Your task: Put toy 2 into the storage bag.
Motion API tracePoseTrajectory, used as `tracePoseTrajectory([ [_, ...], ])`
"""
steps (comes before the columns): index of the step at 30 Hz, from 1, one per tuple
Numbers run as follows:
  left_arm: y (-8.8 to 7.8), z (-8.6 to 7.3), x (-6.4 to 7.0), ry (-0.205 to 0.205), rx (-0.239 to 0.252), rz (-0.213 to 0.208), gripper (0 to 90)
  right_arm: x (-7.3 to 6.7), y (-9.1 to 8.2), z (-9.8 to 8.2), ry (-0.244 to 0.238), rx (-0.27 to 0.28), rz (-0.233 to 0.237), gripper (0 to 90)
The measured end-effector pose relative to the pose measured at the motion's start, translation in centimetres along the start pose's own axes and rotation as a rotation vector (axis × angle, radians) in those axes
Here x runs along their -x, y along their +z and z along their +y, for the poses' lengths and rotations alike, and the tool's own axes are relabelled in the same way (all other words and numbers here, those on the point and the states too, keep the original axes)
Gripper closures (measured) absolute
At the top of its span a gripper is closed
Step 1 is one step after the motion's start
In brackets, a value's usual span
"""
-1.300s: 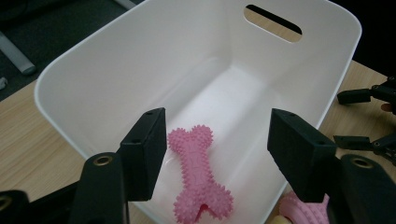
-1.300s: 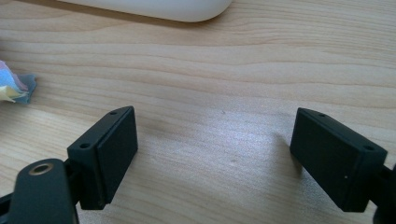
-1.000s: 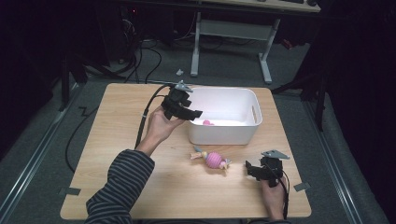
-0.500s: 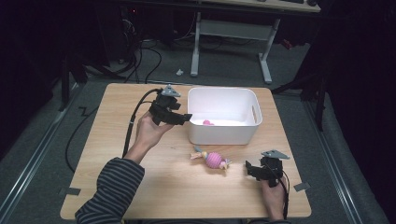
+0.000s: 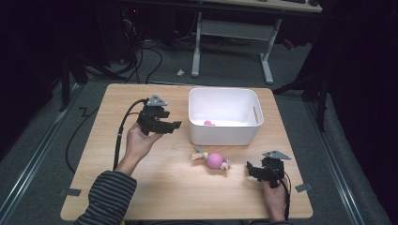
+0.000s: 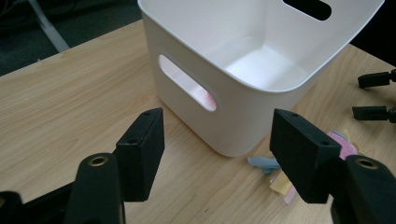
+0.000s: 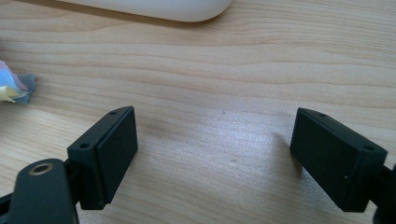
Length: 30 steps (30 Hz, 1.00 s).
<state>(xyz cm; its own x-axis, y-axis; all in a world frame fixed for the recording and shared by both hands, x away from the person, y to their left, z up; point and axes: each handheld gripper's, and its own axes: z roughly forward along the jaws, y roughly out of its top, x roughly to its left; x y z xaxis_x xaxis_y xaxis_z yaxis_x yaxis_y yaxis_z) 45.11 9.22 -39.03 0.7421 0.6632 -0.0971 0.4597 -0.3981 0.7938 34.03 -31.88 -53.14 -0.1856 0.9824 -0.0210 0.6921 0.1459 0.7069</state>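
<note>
Toys are being gathered into the white bin [image 5: 224,117], judging by the small pink piece [image 5: 209,123] already lying on its floor and the pink ball toy with pastel tassels [image 5: 212,160] left on the counter [image 5: 94,145] just in front of the bin's near wall. The left tool [image 5: 170,125] hangs above the counter at nine o'clock of the bin, jaws apart with nothing between them, pointing toward the bin's end wall with its slot handle [image 6: 187,88]; in the left gripper view the toy's tassels [image 6: 275,175] show past the bin's corner. The right tool [image 5: 251,169] sits low at three o'clock of the ball toy, jaws wide apart and empty over bare wood, aimed toward the toy. The step in hand looks like the pick of the ball toy, and the right tool seems best placed: it would slide toward nine o'clock, close on the round body rather than the loose tassels, lift above the rim and cross it toward twelve o'clock. The toy lies close to the bin wall, so little room is left on that side; open counter spreads toward six o'clock, with the counter's edge near the right hand [image 5: 274,199].
</note>
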Motion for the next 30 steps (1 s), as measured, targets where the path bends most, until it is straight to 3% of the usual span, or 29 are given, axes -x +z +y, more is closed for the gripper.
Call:
tracePoseTrajectory([
  [26,-1.6,-6.5,-2.0,-0.131,0.008,0.055,33.8,0.0,0.0,0.0,0.0,0.0,0.001,15.0],
  [30,-1.5,-7.4,-2.1,-0.133,-0.016,0.072,33.7,0.0,0.0,0.0,0.0,0.0,0.0,15.0],
])
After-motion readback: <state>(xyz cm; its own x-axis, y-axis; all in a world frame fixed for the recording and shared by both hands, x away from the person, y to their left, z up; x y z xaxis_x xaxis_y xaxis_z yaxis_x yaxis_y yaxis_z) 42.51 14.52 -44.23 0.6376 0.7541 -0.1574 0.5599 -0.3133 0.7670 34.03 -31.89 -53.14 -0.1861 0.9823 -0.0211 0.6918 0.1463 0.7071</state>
